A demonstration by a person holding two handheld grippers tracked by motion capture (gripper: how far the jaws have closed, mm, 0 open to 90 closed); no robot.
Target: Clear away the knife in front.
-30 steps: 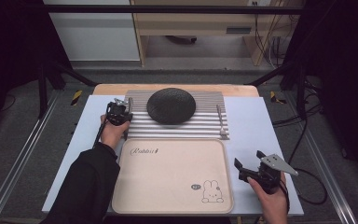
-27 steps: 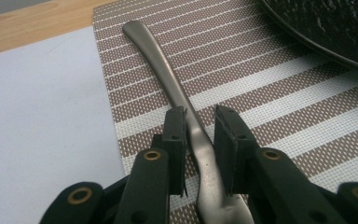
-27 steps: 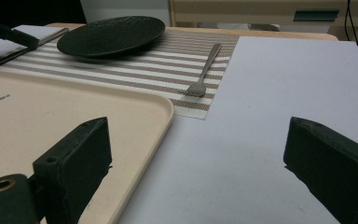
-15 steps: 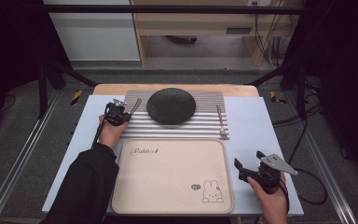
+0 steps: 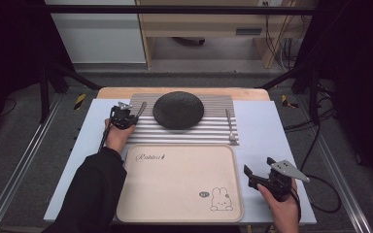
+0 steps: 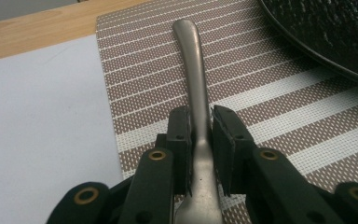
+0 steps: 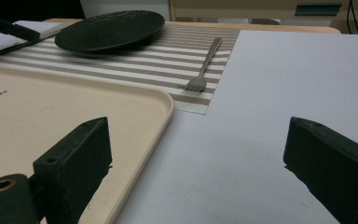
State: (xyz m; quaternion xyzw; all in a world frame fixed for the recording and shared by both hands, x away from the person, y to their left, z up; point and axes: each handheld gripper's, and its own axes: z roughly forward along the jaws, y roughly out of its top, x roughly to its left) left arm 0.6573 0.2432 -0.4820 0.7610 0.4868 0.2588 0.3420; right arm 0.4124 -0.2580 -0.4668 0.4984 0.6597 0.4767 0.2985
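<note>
The surface [image 5: 272,131] is covered with a pale sheet, and a wooden edge shows at its far side. On the near part lies a large beige tray [image 5: 179,182] with a rabbit drawing in one corner. Behind the tray lies a striped placemat [image 5: 184,133], and a black round plate [image 5: 178,109] rests on the far middle of this mat. A fork [image 7: 204,65] lies on the right edge of the mat, well apart from the plate, with its tines toward the tray.

The left gripper [image 5: 125,116] stands over the left edge of the placemat, beside the plate. In the left gripper view its fingers [image 6: 179,140] are clenched on the handle of a metal utensil [image 6: 196,88]; the handle points away along the mat, and its far end rests on the stripes just beside the rim of the plate.

The right gripper [image 5: 257,177] is near the right edge of the tray, over the pale sheet. Its fingers [image 7: 74,163] are released and stand wide apart with nothing between them.
</note>
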